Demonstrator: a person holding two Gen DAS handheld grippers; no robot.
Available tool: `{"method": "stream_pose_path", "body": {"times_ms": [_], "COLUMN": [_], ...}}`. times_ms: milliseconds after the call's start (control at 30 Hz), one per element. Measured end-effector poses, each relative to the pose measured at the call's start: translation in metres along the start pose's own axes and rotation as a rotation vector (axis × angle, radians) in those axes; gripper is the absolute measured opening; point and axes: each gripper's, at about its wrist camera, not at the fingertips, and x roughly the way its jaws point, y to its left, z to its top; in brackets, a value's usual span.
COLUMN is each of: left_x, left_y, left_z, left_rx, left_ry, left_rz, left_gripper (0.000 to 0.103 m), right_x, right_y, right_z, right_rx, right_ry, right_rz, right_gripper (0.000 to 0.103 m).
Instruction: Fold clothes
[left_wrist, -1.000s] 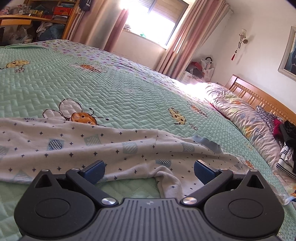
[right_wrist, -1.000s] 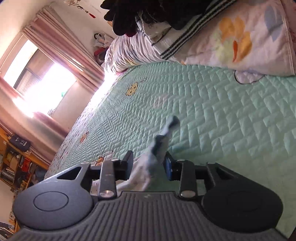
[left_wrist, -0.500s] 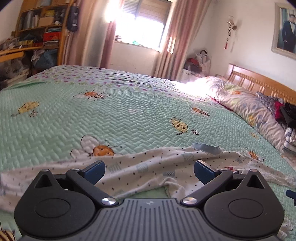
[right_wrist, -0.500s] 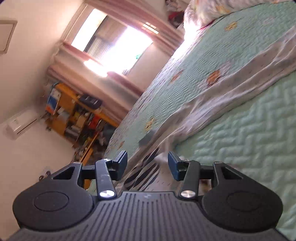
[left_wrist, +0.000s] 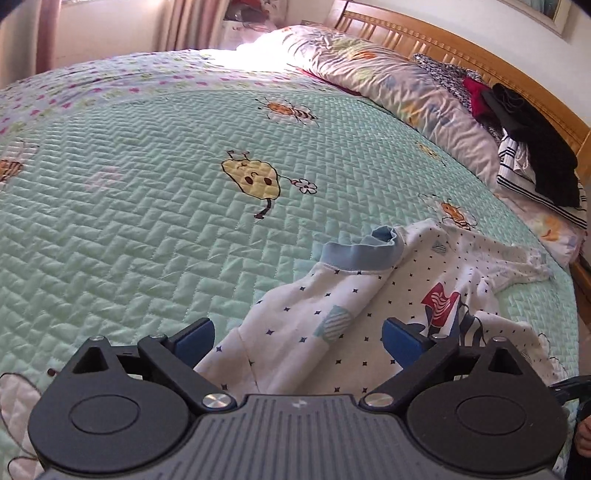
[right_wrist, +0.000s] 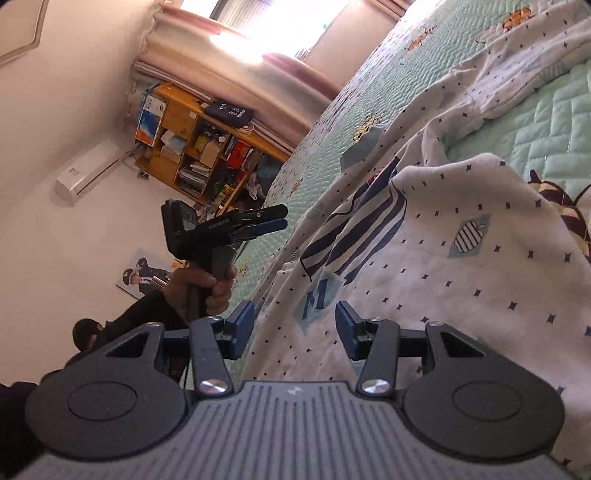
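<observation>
A: Jaws first. We see the left gripper (left_wrist: 297, 341) with its blue pads far apart, over a white dotted shirt (left_wrist: 369, 317) that lies on the bed; the cloth passes between the pads, but neither pad presses on it.

B: And the right gripper (right_wrist: 295, 325)? We read its jaws as about half spread, with the shirt (right_wrist: 461, 266) spread in front of them and under them. Nothing is pinched there either.

A: Agreed. In the right wrist view we also find the left gripper (right_wrist: 258, 221) from the side, held in a hand (right_wrist: 207, 286) beside the bed's edge. From that angle its fingers overlap, so we cannot judge their gap there.

B: What is hard to make out? The shirt's lower part vanishes under the left gripper's body, and its printed picture (left_wrist: 443, 306) is partly covered by a fold. The blue collar (left_wrist: 364, 249) shows clearly, curled up at one end.

A: The right wrist view is tilted, so the room leans. The person's dark sleeve (right_wrist: 147, 310) is cut off by the gripper body.

B: Then the bed. We see a mint green quilted bedspread (left_wrist: 147, 206) with stitched bees and a yellow figure, a rumpled floral duvet (left_wrist: 399, 85) near the wooden headboard (left_wrist: 461, 51), and dark and striped clothes (left_wrist: 532, 155) piled on it.

A: Beyond it stand pink curtains (right_wrist: 258, 85), a bright window (right_wrist: 251, 40), a crowded wooden bookshelf (right_wrist: 199, 147) and a white air conditioner (right_wrist: 88, 171) on the wall.
</observation>
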Motion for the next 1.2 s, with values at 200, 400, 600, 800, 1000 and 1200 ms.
{"method": "stream_pose_path", "body": {"times_ms": [200,400,600,800,1000,1200], "left_x": [0.026,0.021,0.038,0.027,0.031,0.019], "left_y": [0.008,0.026,0.044,0.064,0.05,0.048], "left_z": [0.005,0.01,0.01,-0.003,-0.002,0.002], "left_rx": [0.053,-0.016,-0.117,-0.232,-0.197,-0.178], "left_ry": [0.124,0.089,0.144,0.07,0.08,-0.019], "left_rz": [-0.037,-0.069,-0.123,-0.113,-0.079,0.096], "left_gripper": [0.098,0.1,0.096,0.041,0.014,0.005], "right_x": [0.001,-0.001,0.001,0.001,0.003,0.005], "right_y": [-0.02,-0.027,-0.026,-0.032,-0.035,-0.035], "right_z": [0.005,0.003,0.0,0.0,0.001,0.002], "right_rx": [0.175,0.237,0.229,0.281,0.298,0.302], "right_ry": [0.007,-0.012,-0.007,-0.016,-0.017,-0.017], "right_rz": [0.084,0.095,0.078,0.09,0.095,0.097], "right_gripper": [0.066,0.066,0.066,0.066,0.066,0.066]}}
